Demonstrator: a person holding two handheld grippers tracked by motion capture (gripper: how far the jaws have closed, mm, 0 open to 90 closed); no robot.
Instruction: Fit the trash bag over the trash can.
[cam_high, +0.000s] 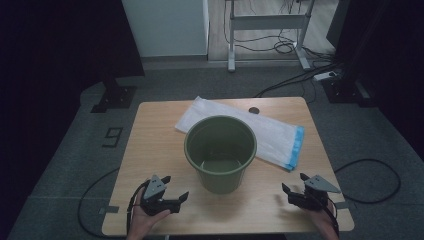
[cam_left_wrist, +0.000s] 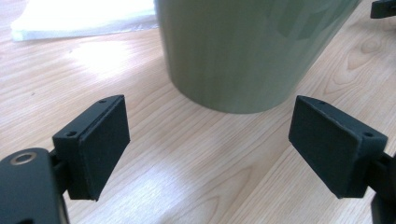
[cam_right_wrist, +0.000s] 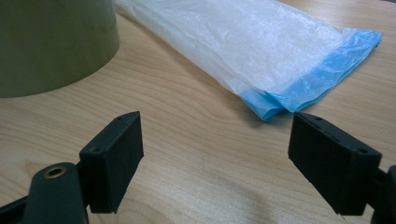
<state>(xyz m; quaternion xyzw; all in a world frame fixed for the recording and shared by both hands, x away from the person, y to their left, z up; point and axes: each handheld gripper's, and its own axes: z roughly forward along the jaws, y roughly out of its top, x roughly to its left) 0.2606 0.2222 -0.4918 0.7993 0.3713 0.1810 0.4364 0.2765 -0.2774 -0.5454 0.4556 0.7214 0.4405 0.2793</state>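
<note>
A green bucket stands mid wooden table, partly on a white bag. Grey floor and cables lie around. Left gripper and right gripper sit wide apart, holding nothing. The right gripper view shows the bag's blue edge up close

Light wood tabletop, small dark round spot near its far edge, maybe a cable hole. Grey carpet floor around it, black cables looping right. White desk frame behind, power strip beside it, black stand foot left.
</note>
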